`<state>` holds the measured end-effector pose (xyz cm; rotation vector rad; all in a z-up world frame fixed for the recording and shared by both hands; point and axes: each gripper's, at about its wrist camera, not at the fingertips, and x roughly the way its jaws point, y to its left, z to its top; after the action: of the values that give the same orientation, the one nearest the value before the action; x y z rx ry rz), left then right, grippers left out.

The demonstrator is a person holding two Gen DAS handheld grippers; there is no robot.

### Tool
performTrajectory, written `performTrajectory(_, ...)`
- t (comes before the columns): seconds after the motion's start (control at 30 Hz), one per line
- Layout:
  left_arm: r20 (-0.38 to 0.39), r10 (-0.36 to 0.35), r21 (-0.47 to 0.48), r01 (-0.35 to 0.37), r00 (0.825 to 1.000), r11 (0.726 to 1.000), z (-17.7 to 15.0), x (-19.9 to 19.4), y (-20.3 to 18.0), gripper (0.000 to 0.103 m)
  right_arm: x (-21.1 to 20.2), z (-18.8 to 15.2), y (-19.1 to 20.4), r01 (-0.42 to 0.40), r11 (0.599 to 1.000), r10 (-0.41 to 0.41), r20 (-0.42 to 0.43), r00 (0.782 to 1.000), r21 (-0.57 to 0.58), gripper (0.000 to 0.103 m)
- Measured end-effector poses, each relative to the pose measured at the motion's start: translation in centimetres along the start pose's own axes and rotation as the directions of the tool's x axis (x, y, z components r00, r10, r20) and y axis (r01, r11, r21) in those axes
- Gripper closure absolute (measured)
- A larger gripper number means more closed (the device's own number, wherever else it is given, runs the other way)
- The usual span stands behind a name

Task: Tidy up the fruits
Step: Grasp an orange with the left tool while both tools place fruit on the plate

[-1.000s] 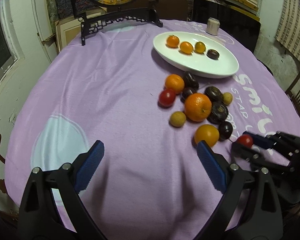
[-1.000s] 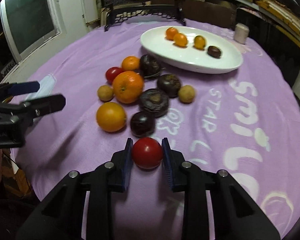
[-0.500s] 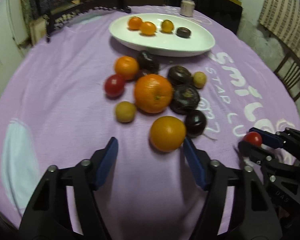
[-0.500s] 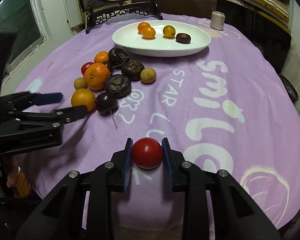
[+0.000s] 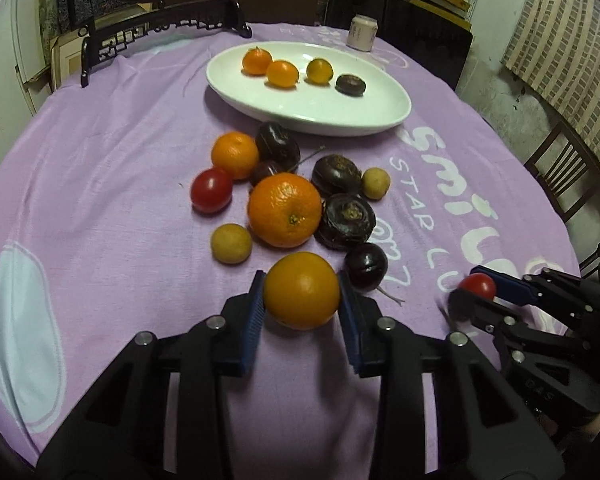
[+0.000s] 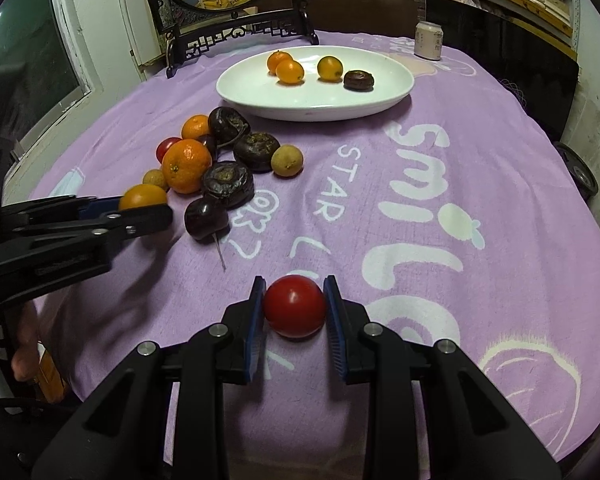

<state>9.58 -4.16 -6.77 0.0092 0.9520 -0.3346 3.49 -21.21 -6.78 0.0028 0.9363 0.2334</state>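
My left gripper (image 5: 301, 300) is shut on an orange (image 5: 302, 290) at the near end of the fruit pile; it also shows in the right wrist view (image 6: 142, 197). My right gripper (image 6: 295, 308) is shut on a red tomato (image 6: 295, 306) and holds it above the cloth at the table's near right; the tomato also shows in the left wrist view (image 5: 478, 286). A white oval plate (image 5: 364, 120) at the back holds three small oranges and a dark fruit (image 5: 351, 84). Loose on the cloth lie a large orange (image 5: 285, 216), another tomato (image 5: 211, 191), several dark fruits and two tan ones.
A purple cloth (image 5: 100, 168) covers the round table. A can (image 5: 363, 33) stands behind the plate. A dark carved frame stand (image 6: 236, 20) is at the back edge. A wooden chair (image 5: 568, 168) is off the right side.
My left gripper has moved forward to the pile and closed on the near orange. My right gripper has drawn back to the right with the tomato still in it.
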Motion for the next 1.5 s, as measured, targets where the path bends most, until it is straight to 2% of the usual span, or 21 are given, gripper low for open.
performTrajectory(0.2,0.017,-0.016,0.013,0.016,1.000,1.000,1.2,-1.5,0.0,0.068,-0.4,1.2,0.3,-0.009,1.000,0.010,0.015,1.000,-0.017,0.073)
performTrajectory(0.33,0.007,-0.033,0.019,0.033,0.999,0.999,3.7,-1.6,0.6,0.068,-0.8,4.1,0.5,-0.015,0.998,0.019,0.049,0.999,-0.063,0.073)
performTrajectory(0.4,0.011,-0.026,0.019,0.026,1.000,0.999,6.4,-1.3,1.3,0.068,-0.9,6.1,0.5,-0.019,0.996,0.026,0.076,0.997,-0.091,0.073)
performTrajectory(0.5,0.009,0.035,0.016,-0.035,0.999,0.999,11.1,0.3,2.2,0.068,-0.1,10.4,0.2,-0.052,0.992,0.064,0.100,0.993,-0.119,0.073)
performTrajectory(0.6,-0.020,0.041,-0.010,-0.041,0.999,0.999,15.6,3.0,3.1,0.068,1.9,14.8,0.1,-0.041,0.988,0.060,0.123,0.991,-0.150,0.074)
performTrajectory(0.67,-0.030,0.053,-0.030,-0.054,0.998,0.998,18.0,4.8,3.6,0.068,4.1,17.3,-0.1,-0.029,0.986,0.048,0.115,0.992,-0.161,0.074)
performTrajectory(0.8,-0.056,0.074,-0.055,-0.077,0.996,0.995,21.3,8.7,4.1,0.068,9.6,20.6,-1.4,-0.077,0.989,0.080,0.020,0.997,-0.126,0.074)
performTrajectory(0.9,-0.080,0.066,-0.072,-0.071,0.995,0.995,22.3,10.9,4.5,0.068,11.9,21.5,-2.2,-0.072,0.991,0.072,-0.011,0.997,-0.116,0.074)
performTrajectory(1.1,-0.113,0.073,-0.075,-0.082,0.991,0.994,23.0,13.2,4.9,0.066,14.0,22.2,-2.6,-0.056,0.991,0.053,-0.023,0.998,-0.119,0.073)
performTrajectory(1.13,-0.108,0.079,-0.078,-0.088,0.991,0.993,23.2,13.3,5.0,0.063,14.1,22.3,-2.6,-0.042,0.991,0.039,-0.024,0.999,-0.124,0.073)
performTrajectory(1.17,-0.096,0.086,-0.081,-0.094,0.992,0.992,23.3,13.0,5.2,0.047,14.0,22.3,-2.6,-0.014,0.991,0.011,-0.021,1.000,-0.131,0.066)
performTrajectory(1.2,-0.078,0.090,-0.086,-0.097,0.993,0.992,23.5,12.3,5.3,0.038,13.6,22.3,-2.5,0.016,0.990,-0.016,0.000,1.000,-0.141,0.052)
performTrajectory(1.23,-0.058,0.092,-0.087,-0.097,0.994,0.991,23.4,11.6,5.2,0.032,13.2,22.3,-2.4,0.030,0.989,-0.027,0.020,0.999,-0.143,0.043)
performTrajectory(1.3,-0.010,0.090,-0.074,-0.091,0.996,0.993,23.2,9.3,5.1,0.027,11.6,22.1,-2.4,0.054,0.986,-0.046,0.056,0.997,-0.156,0.042)
performTrajectory(1.37,0.032,0.086,-0.061,-0.084,0.996,0.995,22.2,6.6,4.8,0.016,9.2,21.3,-2.3,0.067,0.986,-0.056,0.075,0.996,-0.156,0.042)
performTrajectory(1.47,0.075,0.090,-0.033,-0.087,0.993,0.996,18.9,2.7,4.2,0.005,5.5,18.7,-2.0,0.062,0.986,-0.048,0.095,0.994,-0.156,0.041)
performTrajectory(1.5,0.087,0.095,-0.026,-0.093,0.992,0.995,17.6,1.7,4.0,0.004,4.4,17.5,-1.9,0.058,0.986,-0.043,0.101,0.994,-0.155,0.031)
